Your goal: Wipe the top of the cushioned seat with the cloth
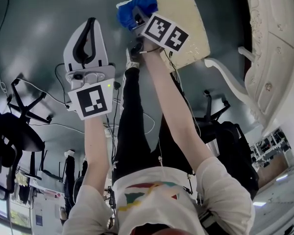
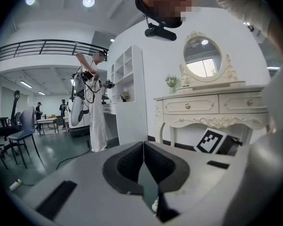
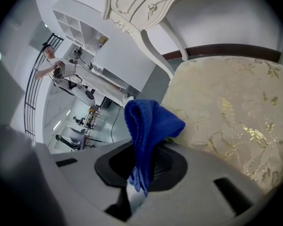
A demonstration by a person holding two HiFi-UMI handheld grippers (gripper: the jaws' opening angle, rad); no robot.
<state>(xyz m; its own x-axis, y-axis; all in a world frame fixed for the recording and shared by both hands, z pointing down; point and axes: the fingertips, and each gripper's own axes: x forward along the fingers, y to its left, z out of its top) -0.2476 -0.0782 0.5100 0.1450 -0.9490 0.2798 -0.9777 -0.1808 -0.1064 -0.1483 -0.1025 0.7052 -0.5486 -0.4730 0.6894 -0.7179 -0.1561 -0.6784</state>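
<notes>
Blue cloth [image 3: 148, 126] pinched in our right gripper [image 3: 141, 168] at the cushioned seat [image 3: 226, 107]

In the head view we hold the cloth at the seat's 9 o'clock edge, with the right jaws clamped on its folds. Our left gripper [image 2: 144, 152], jaws pressed together on nothing, hangs at the cloth's 7 o'clock, well apart.

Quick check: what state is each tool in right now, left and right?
Left tool: closed, nothing between its jaws.
Right tool: closed on the blue cloth, by the corner of the cushioned seat.
</notes>
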